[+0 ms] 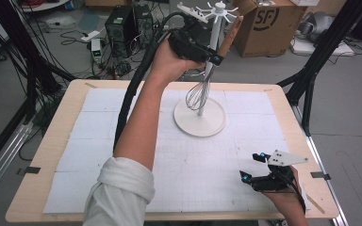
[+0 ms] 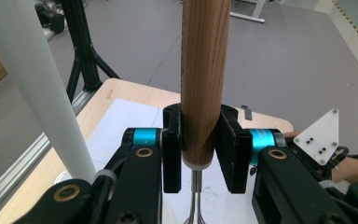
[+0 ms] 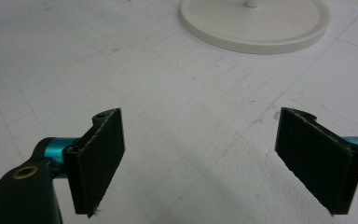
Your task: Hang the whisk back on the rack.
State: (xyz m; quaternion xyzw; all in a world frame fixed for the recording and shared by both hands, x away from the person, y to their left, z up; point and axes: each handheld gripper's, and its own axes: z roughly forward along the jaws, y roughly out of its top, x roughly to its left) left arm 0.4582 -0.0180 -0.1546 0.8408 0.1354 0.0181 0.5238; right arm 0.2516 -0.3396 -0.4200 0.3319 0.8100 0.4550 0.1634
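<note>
So the whisk [image 1: 205, 80] is up in the air over the far half of the table, around 12 o'clock from where the person stands. Its wooden handle [image 2: 204, 79] tilts up toward 1 o'clock in the high view, and the wire loops hang down right next to the white pole of the hook stand [image 1: 201, 115]; can't tell if the wires actually touch the pole. The left gripper [image 1: 213, 60] has the handle pinched near its lower end. In the left gripper view you can see both black pads pressed flat against the wood, one on each side, with the metal neck of the whisk poking out below. The left arm, sleeve rolled up, reaches from the near edge up to it.

The stand's round base sits on the white gridded mat [image 1: 122, 155], a bit past the middle, and its ring of hooks is up top just behind the gripper.

The right gripper [image 3: 200, 158] is way off at about 5 o'clock, near the front right corner of the table [image 1: 52, 155]. Its jaws are spread wide with nothing between them, just mat underneath.
</note>
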